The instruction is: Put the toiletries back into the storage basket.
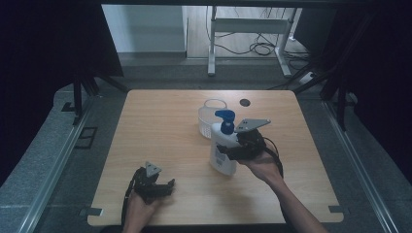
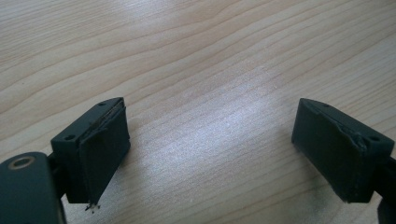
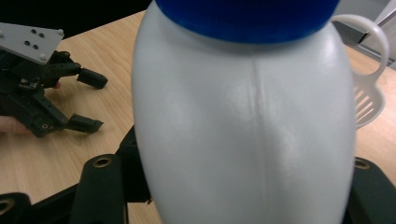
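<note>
- High view puts the white pump bottle (image 1: 222, 154) with its blue pump head (image 1: 225, 119) a little toward four o'clock of the middle of the wooden table (image 1: 160, 126), standing upright.
- Right gripper (image 1: 232, 151) comes at the bottle from its four o'clock side, carried by the person's right hand (image 1: 262, 165); its jaws are closed part-way around the bottle's body and grip it.
- Right gripper view has the bottle's pale body (image 3: 243, 126) rising between the black jaws, with the blue collar at twelve o'clock.
- White plastic basket (image 1: 212, 119) stands just behind the bottle, at its eleven o'clock in the high view; whether they touch I cannot tell.
- Left gripper (image 1: 167, 187) sits near the table's seven o'clock edge, held in the left hand (image 1: 141, 204), well apart from the bottle.
- Left gripper view shows its two pads (image 2: 100, 149) spread wide over bare wood, with nothing between them.
</note>
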### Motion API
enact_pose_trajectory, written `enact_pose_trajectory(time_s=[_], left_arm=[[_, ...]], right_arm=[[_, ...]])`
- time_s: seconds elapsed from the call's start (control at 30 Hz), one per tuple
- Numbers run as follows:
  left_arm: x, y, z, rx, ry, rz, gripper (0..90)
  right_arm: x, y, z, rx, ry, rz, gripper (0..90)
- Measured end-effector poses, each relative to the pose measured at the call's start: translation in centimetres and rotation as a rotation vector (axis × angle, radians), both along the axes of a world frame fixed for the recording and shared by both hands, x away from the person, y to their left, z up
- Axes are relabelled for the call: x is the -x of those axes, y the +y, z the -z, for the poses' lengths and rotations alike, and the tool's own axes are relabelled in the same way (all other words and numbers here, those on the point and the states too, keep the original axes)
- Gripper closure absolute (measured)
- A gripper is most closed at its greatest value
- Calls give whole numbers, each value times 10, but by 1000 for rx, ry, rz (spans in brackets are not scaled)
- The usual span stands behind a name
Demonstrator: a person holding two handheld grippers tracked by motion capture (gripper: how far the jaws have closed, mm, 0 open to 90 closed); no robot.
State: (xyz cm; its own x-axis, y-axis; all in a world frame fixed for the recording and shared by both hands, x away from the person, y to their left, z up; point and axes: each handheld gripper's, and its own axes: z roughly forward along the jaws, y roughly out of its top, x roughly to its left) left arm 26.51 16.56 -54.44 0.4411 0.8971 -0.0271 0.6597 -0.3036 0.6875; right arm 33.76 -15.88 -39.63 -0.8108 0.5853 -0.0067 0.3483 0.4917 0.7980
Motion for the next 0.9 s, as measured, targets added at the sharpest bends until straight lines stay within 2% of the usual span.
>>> enact_pose_trajectory(time_s=[0.33, 0.9], left_arm=[[-1, 1, 0, -6, 3, 9, 108], [0, 1, 0, -5, 4, 8, 108]], right_arm=[[-11, -2, -9, 8, -5, 24, 379], [-25, -7, -31, -6, -13, 48, 380]])
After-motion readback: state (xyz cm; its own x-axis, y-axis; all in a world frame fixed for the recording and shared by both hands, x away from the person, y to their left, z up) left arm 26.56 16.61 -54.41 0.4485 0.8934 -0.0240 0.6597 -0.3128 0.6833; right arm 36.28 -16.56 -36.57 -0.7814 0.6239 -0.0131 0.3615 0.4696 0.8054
